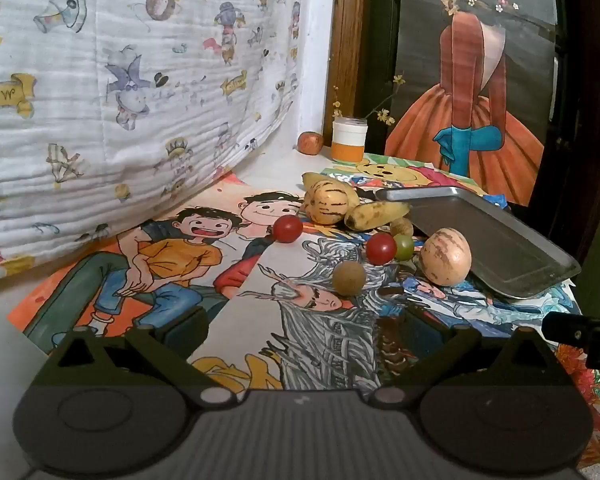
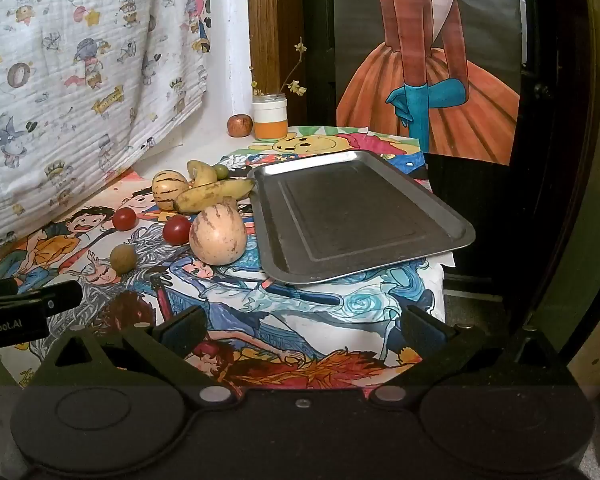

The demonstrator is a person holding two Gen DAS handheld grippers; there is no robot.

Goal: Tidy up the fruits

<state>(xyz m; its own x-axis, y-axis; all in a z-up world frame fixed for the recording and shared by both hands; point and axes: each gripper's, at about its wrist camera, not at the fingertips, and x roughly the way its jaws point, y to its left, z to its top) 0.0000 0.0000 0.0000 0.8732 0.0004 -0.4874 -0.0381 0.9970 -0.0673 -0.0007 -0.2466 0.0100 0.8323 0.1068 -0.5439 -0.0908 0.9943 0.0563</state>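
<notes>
Steel tray holds no fruit

Both tilted downward, the left hand-held gripper and the right hand-held gripper have their jaws spread wide apart, gripping nothing, side by side.

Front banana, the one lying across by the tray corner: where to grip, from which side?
Grip the front banana mid-body, pads across its width, from above and the near side. It lies lengthwise across the view; the striped melon and tray crowd its ends. Both hand-held grippers are open.
</notes>
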